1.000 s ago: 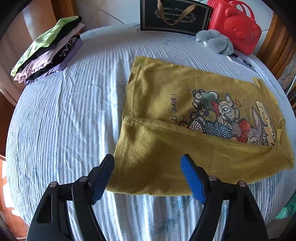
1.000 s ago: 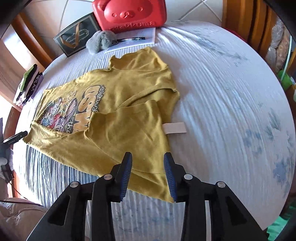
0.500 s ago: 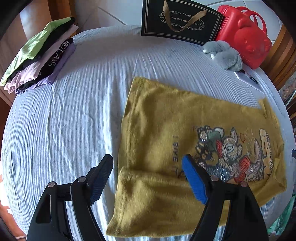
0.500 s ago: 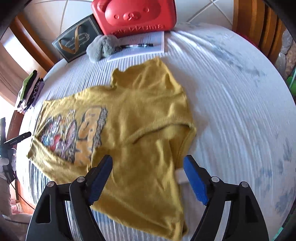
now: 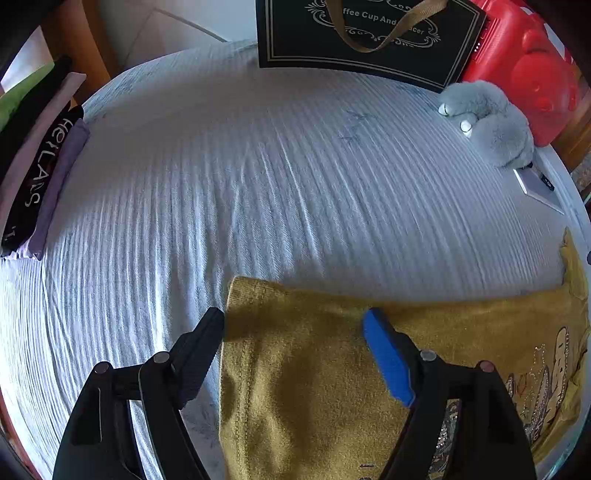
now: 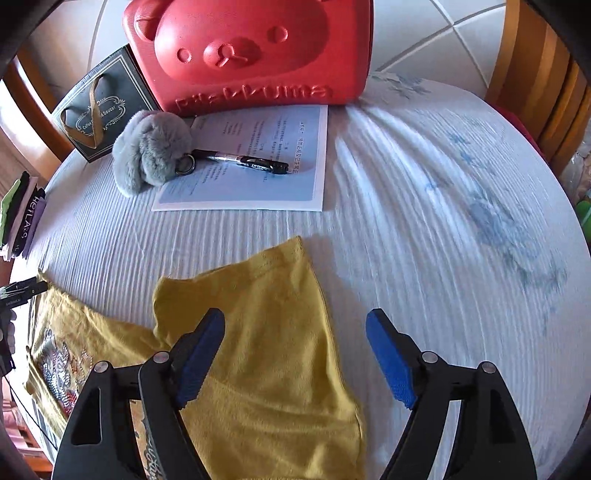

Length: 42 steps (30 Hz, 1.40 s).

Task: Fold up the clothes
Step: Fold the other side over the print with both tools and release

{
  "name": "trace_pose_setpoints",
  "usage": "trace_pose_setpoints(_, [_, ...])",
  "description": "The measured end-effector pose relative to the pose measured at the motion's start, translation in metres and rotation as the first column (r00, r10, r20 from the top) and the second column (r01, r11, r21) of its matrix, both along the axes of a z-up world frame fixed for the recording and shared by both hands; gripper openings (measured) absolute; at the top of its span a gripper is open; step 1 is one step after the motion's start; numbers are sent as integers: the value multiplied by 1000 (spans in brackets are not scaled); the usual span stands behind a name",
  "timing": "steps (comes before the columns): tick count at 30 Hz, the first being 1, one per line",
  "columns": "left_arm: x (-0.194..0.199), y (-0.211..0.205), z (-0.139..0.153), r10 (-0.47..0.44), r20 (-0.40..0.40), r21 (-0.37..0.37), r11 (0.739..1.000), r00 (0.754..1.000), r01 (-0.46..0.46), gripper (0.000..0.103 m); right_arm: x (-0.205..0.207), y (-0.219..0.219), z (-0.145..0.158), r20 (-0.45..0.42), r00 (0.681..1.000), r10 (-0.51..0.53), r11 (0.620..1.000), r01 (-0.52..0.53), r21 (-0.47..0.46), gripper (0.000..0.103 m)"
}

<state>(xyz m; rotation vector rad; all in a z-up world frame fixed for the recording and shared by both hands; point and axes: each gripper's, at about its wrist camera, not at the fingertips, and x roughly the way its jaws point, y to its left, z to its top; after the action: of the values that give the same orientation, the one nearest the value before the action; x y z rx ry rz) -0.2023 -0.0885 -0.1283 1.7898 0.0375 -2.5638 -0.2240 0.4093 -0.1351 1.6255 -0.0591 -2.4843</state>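
A mustard-yellow T-shirt (image 5: 306, 373) with a sparkly cartoon print lies flat on the white ribbed tablecloth (image 5: 258, 192). My left gripper (image 5: 293, 325) is open, low over the shirt's far hem corner, with nothing between its fingers. In the right wrist view the shirt's sleeve end (image 6: 269, 332) lies under my right gripper (image 6: 295, 328), which is also open and holds nothing. The print (image 6: 59, 365) shows at the lower left there.
A stack of folded clothes (image 5: 33, 155) sits at the far left edge. At the back stand a black gift bag (image 5: 365, 33) and a red bear case (image 6: 251, 51). A grey fur keyring (image 6: 151, 151), a pen (image 6: 243, 160) and a paper sheet (image 6: 258, 158) lie near them.
Both grippers have moved forward over the shirt toward its far edge. The right gripper's fingers have spread from nearly closed to wide open.
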Motion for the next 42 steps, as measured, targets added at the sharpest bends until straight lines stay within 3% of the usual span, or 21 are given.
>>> trace_pose_setpoints(6, [2,0,-2,-9,-14,-7,1000,1000,8,81,-14,-12,-25,53,998,32,999,-32,-2,80])
trace_pose_setpoints(11, [-1,-2,-4,1,1,-7,1000,1000,-1,86,-10,-15,-28,33,999,17,1000,-18,15,79])
trace_pose_setpoints(17, [3,-6,-8,-1,-33,-10,1000,999,1,91,-14,-20,-29,76,996,49,998,-53,45,83])
trace_pose_setpoints(19, [7,-5,-6,-1,-47,-5,1000,999,1,80,-11,-25,-28,78,995,58,990,-68,124,65])
trace_pose_setpoints(20, [8,-2,-5,-13,-51,-3,1000,999,12,74,-9,-24,-26,71,996,61,990,-69,119,48])
trace_pose_setpoints(21, [9,1,-3,-29,-53,-1,1000,998,29,61,-6,-23,-24,65,996,62,991,-69,117,36])
trace_pose_setpoints(23, [10,7,0,-55,-58,-1,998,997,55,37,-3,-20,-24,60,996,65,991,-72,114,31])
trace_pose_setpoints(24, [10,9,1,-63,-62,-5,998,996,63,18,-3,-19,-23,60,996,71,991,-77,114,26])
trace_pose_setpoints(25, [9,11,3,-71,-66,-9,997,995,70,9,-3,-19,-22,61,995,74,991,-80,108,21])
trace_pose_setpoints(26, [9,14,5,-79,-69,-13,997,994,78,9,-3,-18,-20,58,995,78,992,-83,92,8])
trace_pose_setpoints(27, [9,16,7,-87,-73,-16,996,994,86,8,-3,-17,-18,51,996,79,993,-83,80,6])
trace_pose_setpoints(33, [19,17,42,-114,-167,-13,993,979,113,7,36,-23,24,-116,988,104,994,-98,57,5])
trace_pose_setpoints(38, [68,7,43,-121,-155,8,992,981,124,7,110,3,57,-251,959,133,990,-138,-4,5])
trace_pose_setpoints(42, [109,0,42,-126,-138,26,991,982,131,12,170,17,51,-253,954,163,984,-175,-24,5])
